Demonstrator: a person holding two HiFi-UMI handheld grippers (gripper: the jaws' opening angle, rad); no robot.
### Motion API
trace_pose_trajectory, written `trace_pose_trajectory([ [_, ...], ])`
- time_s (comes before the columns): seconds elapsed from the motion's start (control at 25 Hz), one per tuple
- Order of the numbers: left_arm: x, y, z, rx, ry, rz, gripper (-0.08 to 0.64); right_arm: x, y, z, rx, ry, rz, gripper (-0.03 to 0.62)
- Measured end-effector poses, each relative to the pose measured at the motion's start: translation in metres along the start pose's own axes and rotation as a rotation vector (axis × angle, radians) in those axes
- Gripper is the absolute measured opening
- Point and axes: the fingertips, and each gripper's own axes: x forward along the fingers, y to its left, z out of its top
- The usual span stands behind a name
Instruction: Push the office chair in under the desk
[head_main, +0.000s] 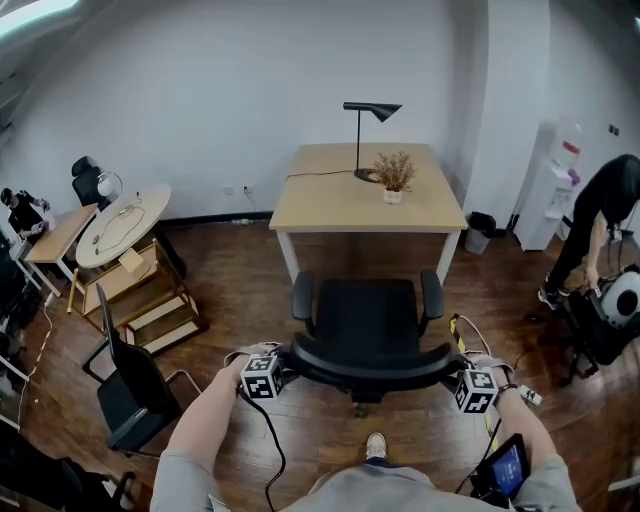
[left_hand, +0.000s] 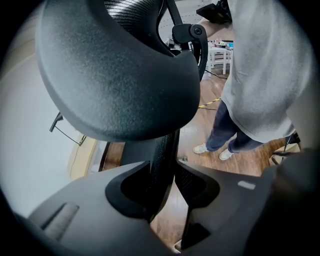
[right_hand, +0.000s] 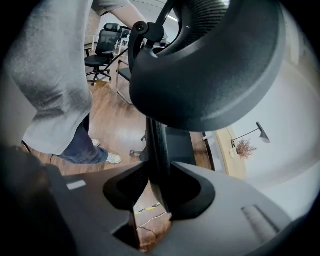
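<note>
Office chair (head_main: 365, 325) at frame centre on the wood floor (head_main: 240, 280), just short of the desk (head_main: 330, 195).
Left hand-held gripper (left_hand: 165, 175) and right hand-held gripper (right_hand: 159, 180) each pinch its backrest edge; the seat mostly hides its base.

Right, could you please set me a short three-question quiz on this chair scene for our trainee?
1. True or false: the office chair already sits under the desk.
2. The left tool and right tool are each clamped on: A) an armrest, B) the backrest edge, C) the wheel base?
3. What stands on the desk beside the lamp?
Key: 1 false; 2 B; 3 a potted dried plant.
</note>
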Motion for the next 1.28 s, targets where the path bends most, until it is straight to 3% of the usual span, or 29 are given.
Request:
trace_pose_trajectory([
  [1.28, 0.059, 0.142, 0.003, -0.071, 0.056, -0.022, 0.156, 0.059, -0.149, -0.035, -0.06, -0.064, 0.01, 0.147],
])
